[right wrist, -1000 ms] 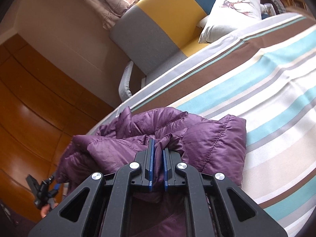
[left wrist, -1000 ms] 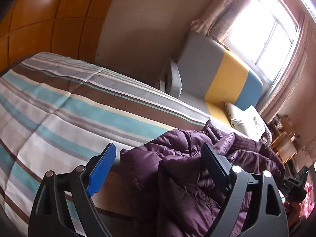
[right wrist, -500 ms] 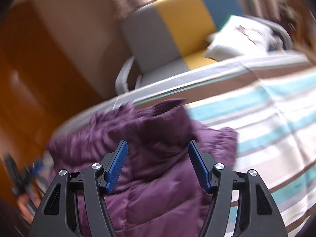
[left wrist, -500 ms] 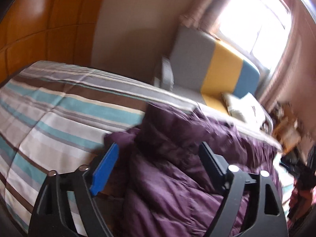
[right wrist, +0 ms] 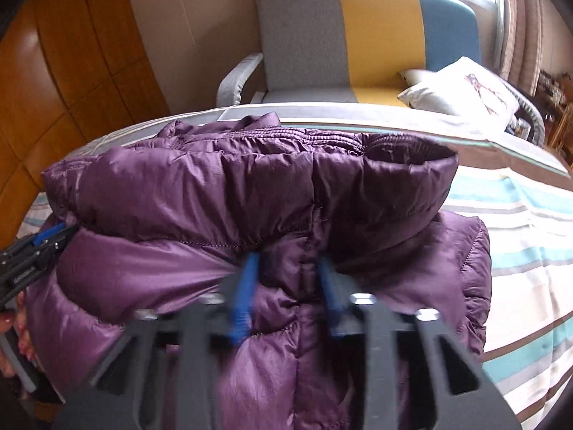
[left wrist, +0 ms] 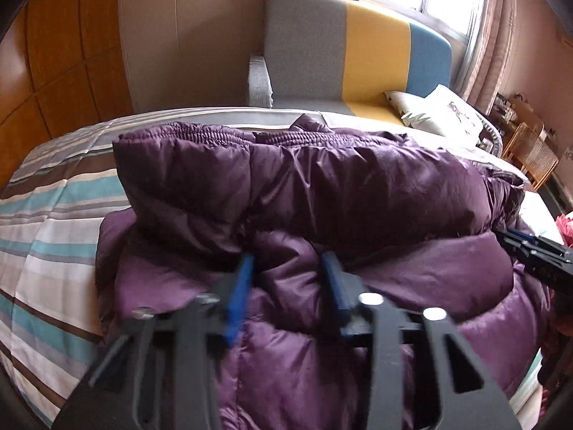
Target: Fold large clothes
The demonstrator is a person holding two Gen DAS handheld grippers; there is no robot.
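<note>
A purple puffer jacket [left wrist: 358, 186] lies bunched on the striped bed cover [left wrist: 53, 215], its upper part rolled over the lower part. My left gripper [left wrist: 288, 265] is over the near left part, its jaws closing, with a puffy fold pinched between the blue pads. My right gripper [right wrist: 288, 265] is closing on a fold of the jacket [right wrist: 215, 186] near its right end, and cloth fills the gap. Each gripper shows in the other's view: the right gripper [left wrist: 530, 251] at the jacket's right edge, the left gripper [right wrist: 35, 247] at its left edge.
Behind the bed stands a grey, yellow and blue sofa [left wrist: 358, 43] with a white pillow [left wrist: 447, 111]. Wooden wall panels [left wrist: 53, 53] are on the left, a wicker chair [left wrist: 533, 154] at far right. Striped cover [right wrist: 530, 222] lies bare to the jacket's right.
The left gripper moved from beside the jacket onto it and its wide jaws narrowed on a fold. The right gripper let go, opened, then narrowed on another fold. The jacket's upper part now lies rolled over.
</note>
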